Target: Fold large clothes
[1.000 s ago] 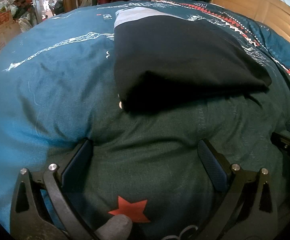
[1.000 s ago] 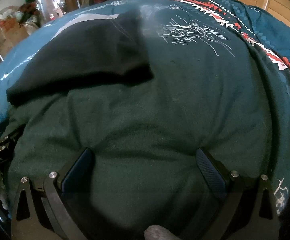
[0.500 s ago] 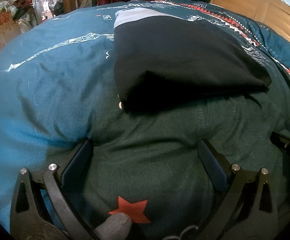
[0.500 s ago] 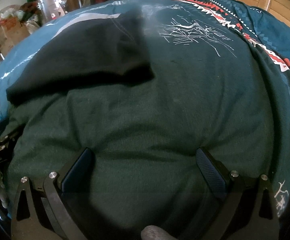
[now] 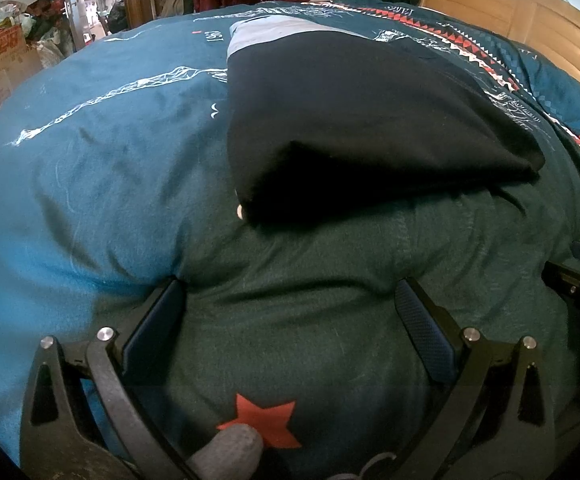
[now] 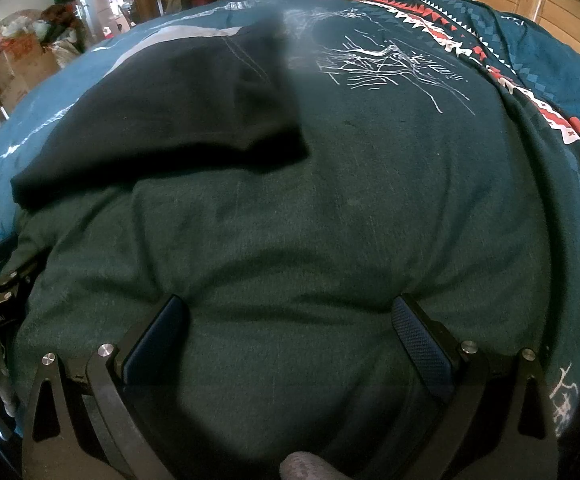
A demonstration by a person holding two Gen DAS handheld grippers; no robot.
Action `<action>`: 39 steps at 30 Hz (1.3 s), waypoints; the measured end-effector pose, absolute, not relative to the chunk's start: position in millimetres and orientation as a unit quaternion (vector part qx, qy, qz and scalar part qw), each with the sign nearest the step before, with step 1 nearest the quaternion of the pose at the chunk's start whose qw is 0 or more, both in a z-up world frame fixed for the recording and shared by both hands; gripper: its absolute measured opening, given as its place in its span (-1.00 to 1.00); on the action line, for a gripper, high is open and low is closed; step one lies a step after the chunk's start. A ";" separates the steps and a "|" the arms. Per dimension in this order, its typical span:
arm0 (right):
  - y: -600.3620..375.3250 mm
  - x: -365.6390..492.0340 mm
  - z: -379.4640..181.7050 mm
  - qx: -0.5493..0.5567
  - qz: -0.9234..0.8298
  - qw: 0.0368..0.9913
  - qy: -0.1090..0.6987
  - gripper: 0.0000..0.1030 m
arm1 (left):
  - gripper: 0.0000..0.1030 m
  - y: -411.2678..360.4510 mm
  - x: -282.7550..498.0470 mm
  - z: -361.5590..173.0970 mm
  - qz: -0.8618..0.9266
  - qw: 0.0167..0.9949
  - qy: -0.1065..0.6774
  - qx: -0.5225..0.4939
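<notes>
Dk green garment [image 5: 314, 320] w/ red star [image 5: 266, 424], folded black part [image 5: 362, 128] atop.

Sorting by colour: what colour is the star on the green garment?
Red star, clearest in the left wrist view.

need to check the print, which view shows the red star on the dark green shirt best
The left wrist view: the red star lies in plain sight on the dark green shirt between the open jaws. The right wrist view shows only plain green fabric, no star.
</notes>
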State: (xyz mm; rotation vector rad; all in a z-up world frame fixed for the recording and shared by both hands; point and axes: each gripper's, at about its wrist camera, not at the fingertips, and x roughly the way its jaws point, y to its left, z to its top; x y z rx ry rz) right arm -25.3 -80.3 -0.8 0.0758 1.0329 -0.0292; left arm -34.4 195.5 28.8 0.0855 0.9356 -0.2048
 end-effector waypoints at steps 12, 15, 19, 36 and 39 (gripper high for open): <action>-79.6 -24.6 -1.3 0.035 -0.013 0.869 0.494 1.00 | 1.00 195.9 -34.3 28.9 -0.099 0.887 0.450 0.041; -79.6 -24.5 -1.4 0.035 -0.013 0.869 0.494 1.00 | 1.00 195.9 -34.4 28.9 -0.099 0.887 0.450 0.041; -79.6 -24.7 -1.1 0.035 -0.014 0.869 0.494 1.00 | 1.00 195.8 -34.4 29.0 -0.099 0.886 0.450 0.041; -79.4 -23.7 -1.1 0.034 -0.013 0.868 0.495 1.00 | 1.00 197.9 -24.8 35.2 -0.065 0.869 0.491 0.000; -79.9 -23.2 -0.9 0.033 -0.013 0.868 0.495 1.00 | 1.00 189.6 -28.0 30.2 -0.029 0.878 0.477 0.005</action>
